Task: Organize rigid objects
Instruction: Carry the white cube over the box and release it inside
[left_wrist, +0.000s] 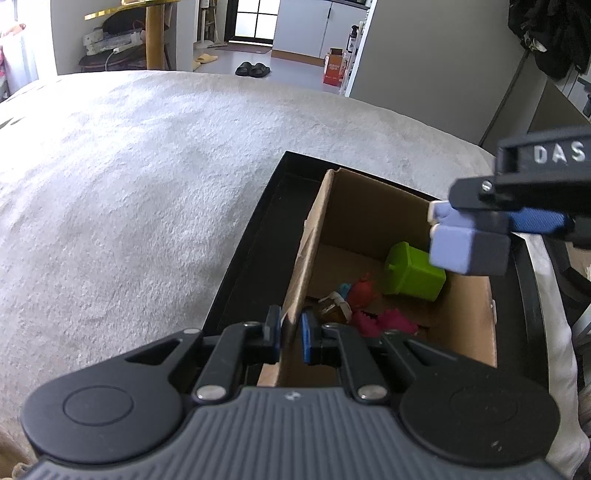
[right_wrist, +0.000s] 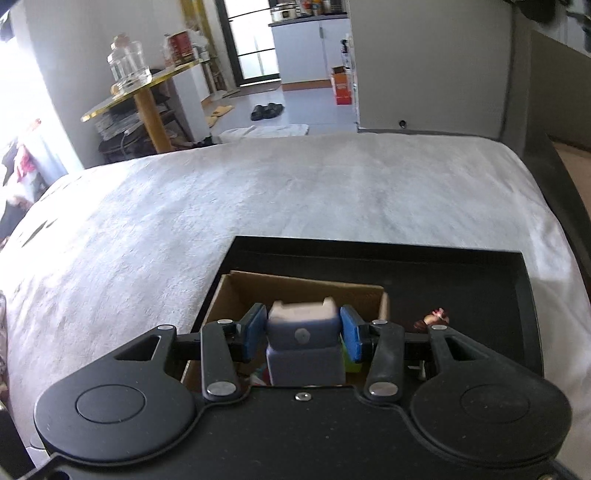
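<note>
Left gripper (left_wrist: 290, 334): clamped on the cardboard box (left_wrist: 369, 206) side wall.
Right gripper (right_wrist: 303, 332): clamped on a lavender block (right_wrist: 303, 345), above the box.
Tray (left_wrist: 266, 218): black, its far half bare.

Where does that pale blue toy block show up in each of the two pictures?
Left wrist view: the pale blue toy block sits at right, pinched by the right tool above the cardboard box.
Right wrist view: low centre, between the tool's blue pads.
Shared landmark: the cardboard box.
</note>
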